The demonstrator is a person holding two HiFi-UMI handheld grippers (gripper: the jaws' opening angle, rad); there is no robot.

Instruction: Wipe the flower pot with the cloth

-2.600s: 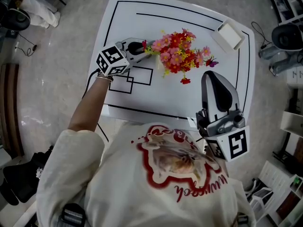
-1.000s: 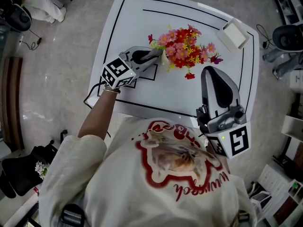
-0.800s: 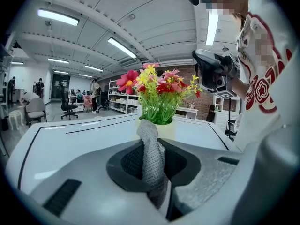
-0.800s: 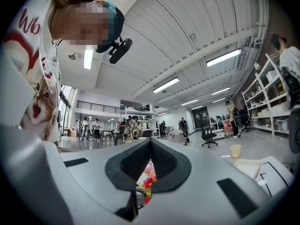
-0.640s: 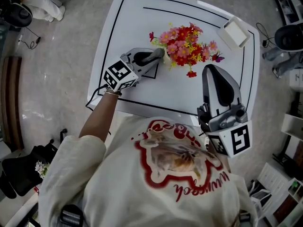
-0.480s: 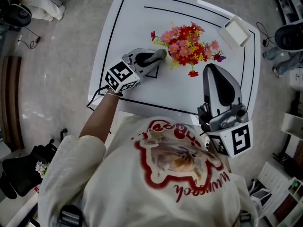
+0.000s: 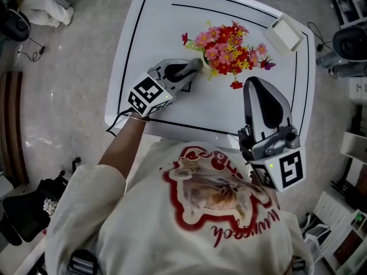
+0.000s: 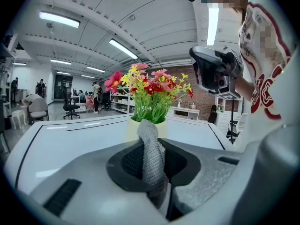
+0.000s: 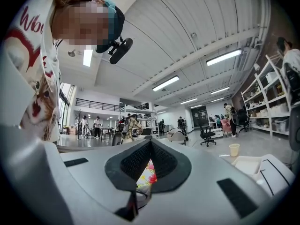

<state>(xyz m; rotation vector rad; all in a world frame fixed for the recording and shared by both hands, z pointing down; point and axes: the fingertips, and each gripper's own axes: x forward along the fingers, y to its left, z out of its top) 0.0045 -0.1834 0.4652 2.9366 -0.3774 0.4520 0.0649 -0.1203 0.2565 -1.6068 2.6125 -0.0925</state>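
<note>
1. table (image 7: 143,50) — in front of the person (image 7: 189,211), with floor (image 7: 69,96) round its other sides.
2. flower pot (image 8: 132,129) — on the table, at the far middle; the flowers (image 7: 229,43) stand in it and spread to its right in the head view.
3. left gripper (image 7: 194,67) — over the table's left middle, just left of the flower pot and pointing at it.
4. cloth (image 8: 151,156) — between the left gripper's jaws, its upper end directly in front of the flower pot; contact cannot be told.
5. right gripper (image 7: 261,90) — above the table's near right part, right of the flowers and nearer the person, apart from them.
6. box (image 7: 285,33) — on the table's far right corner, right of the flowers and apart from them.
</note>
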